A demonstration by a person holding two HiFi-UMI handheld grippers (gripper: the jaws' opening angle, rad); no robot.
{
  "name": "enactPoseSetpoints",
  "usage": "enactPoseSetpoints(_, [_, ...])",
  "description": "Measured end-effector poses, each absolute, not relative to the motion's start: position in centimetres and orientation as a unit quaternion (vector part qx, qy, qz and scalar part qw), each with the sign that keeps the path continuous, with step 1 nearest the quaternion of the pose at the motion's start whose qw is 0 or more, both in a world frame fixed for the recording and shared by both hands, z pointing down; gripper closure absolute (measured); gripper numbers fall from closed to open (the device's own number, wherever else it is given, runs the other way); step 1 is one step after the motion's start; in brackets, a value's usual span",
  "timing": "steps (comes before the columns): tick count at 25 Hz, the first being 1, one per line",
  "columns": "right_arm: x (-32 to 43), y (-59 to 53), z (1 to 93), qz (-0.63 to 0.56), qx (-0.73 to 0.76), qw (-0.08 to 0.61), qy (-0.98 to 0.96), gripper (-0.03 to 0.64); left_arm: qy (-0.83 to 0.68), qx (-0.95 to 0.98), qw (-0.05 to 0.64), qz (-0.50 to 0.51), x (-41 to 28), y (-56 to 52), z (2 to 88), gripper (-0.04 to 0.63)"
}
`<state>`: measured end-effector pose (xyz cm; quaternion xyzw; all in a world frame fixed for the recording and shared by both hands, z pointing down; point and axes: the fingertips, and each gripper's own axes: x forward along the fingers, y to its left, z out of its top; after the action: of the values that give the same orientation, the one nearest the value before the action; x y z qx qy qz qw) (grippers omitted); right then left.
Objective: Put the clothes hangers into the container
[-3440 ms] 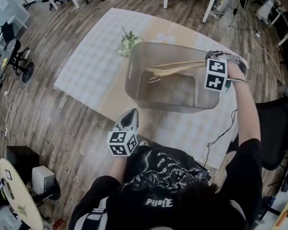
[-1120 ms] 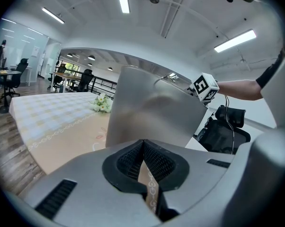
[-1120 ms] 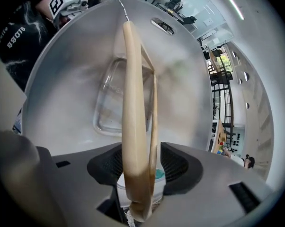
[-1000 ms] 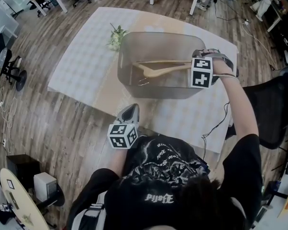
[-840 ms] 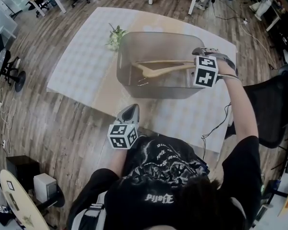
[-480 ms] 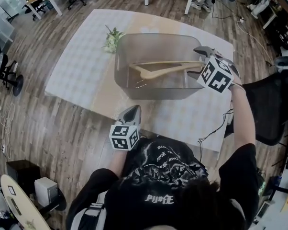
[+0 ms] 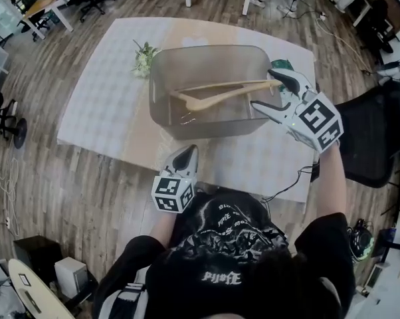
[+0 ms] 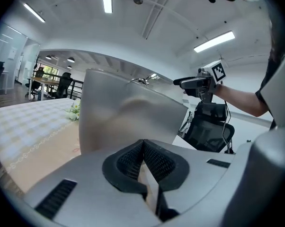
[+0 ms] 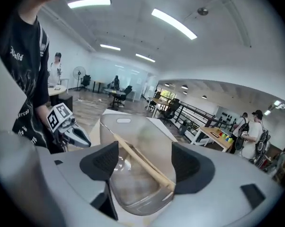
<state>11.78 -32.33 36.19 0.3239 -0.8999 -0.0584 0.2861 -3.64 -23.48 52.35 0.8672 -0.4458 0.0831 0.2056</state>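
Two wooden hangers (image 7: 220,93) lie slanted inside the translucent grey container (image 7: 206,126), with their right ends up near its right rim. My right gripper (image 7: 262,88) hovers at that rim. Its jaws stand wide and are closing a little. The hangers' ends (image 9: 167,182) lie between the jaws, and the pads do not press on them. My left gripper (image 7: 185,153) is shut on nothing. It rests near the table's front edge and points at the container's front wall (image 8: 114,117).
A small bunch of flowers (image 7: 143,60) lies left of the container on the checked tablecloth (image 7: 100,98). A black office chair (image 7: 379,131) stands to the right. A cable (image 7: 286,186) hangs off the table's front edge. Desks and people are far behind.
The right gripper has let go of the hanger, opened its jaws and drawn back to the right of the container. The hanger now rests in the container. The left gripper stayed put.
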Motion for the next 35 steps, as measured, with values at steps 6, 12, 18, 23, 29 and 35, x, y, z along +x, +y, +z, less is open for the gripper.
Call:
enactPoseSetpoints(6, [11.7,-29.4,33.5,-0.033,0.356,0.164,-0.92,0.259,-0.451,0.872,0.178,0.065,-3.2,-23.3,50.9,0.575])
enactPoseSetpoints(12, [11.8,-26.5,35.1,-0.006,0.383,0.133,-0.914,0.256,-0.439,0.881,0.172,0.05,-3.0,-22.5,49.9,0.575])
enactPoseSetpoints(18, [12.3,-24.4,38.3,0.043,0.434,0.084,-0.896,0.256,-0.432,0.885,0.166,0.047,-3.5,-21.8,49.5,0.575])
enactPoseSetpoints(23, [12.4,-22.9,41.8,0.081,0.482,0.051,-0.871,0.256,-0.443,0.88,0.163,0.045,-4.8,-21.0,50.1,0.574])
enactPoseSetpoints(29, [11.6,-21.2,45.6,0.105,0.517,0.063,-0.847,0.256,-0.43,0.885,0.175,0.028,-5.5,-20.0,50.4,0.572])
enactPoseSetpoints(35, [10.3,-19.5,48.6,0.115,0.52,0.097,-0.841,0.256,-0.427,0.887,0.174,0.034,-5.6,-19.6,50.7,0.572])
